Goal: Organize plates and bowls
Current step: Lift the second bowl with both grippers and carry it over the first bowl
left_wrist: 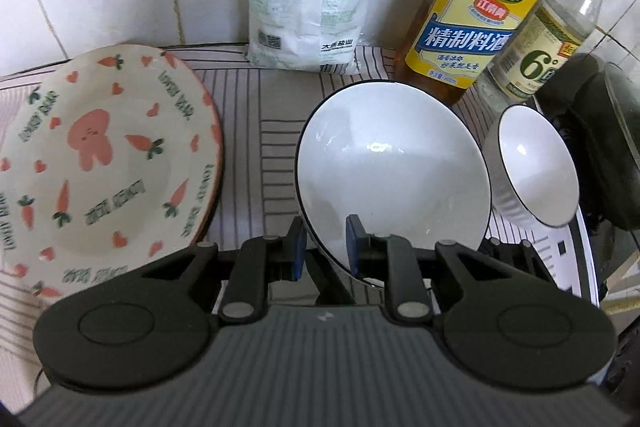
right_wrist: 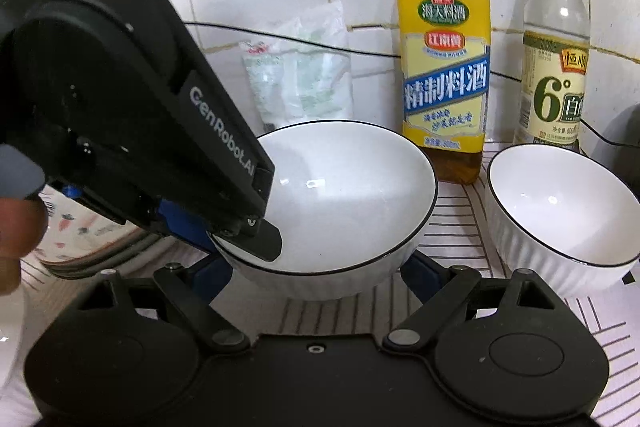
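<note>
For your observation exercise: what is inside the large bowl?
Only one finger of the left gripper, clamped over the rim of the large bowl. Otherwise it looks empty; the finger hides a small patch.

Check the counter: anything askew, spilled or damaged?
No spills or damage visible. One oddity: the large white bowl sits tilted, its near rim pinched by the left tool. The small bowl and carrot plate look undisturbed.
</note>
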Available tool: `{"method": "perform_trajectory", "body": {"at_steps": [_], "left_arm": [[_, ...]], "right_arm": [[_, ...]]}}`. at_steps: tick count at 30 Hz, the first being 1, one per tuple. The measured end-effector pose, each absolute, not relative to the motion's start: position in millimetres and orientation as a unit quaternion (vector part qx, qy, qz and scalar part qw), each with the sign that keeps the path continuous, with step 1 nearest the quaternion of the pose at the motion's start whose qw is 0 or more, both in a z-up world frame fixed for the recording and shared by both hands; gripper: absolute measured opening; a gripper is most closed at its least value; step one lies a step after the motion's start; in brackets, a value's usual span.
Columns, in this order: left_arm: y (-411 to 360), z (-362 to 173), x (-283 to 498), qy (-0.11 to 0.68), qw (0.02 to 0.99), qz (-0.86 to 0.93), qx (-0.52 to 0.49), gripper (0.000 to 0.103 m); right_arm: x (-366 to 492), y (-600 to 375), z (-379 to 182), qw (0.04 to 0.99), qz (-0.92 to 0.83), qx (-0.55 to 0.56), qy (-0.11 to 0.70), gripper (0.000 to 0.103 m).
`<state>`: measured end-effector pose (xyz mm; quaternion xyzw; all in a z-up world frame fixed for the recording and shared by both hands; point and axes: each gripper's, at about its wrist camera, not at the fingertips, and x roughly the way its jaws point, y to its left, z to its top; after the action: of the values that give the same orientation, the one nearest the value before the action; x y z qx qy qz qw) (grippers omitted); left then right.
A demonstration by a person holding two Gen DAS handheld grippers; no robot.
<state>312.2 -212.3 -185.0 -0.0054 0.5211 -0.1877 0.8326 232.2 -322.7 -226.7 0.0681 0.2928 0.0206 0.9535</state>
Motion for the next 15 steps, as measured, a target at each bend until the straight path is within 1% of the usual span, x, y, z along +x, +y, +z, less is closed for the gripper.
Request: {"method": "perform_trajectory", "body": {"at_steps": [15], "left_arm": [[-168,-133,247,0.517,0.837,-0.182,0.002,0.019]], "right_arm": [[177,-280,-181,0.957,0.055,0.064,0.278,0.093]]}}
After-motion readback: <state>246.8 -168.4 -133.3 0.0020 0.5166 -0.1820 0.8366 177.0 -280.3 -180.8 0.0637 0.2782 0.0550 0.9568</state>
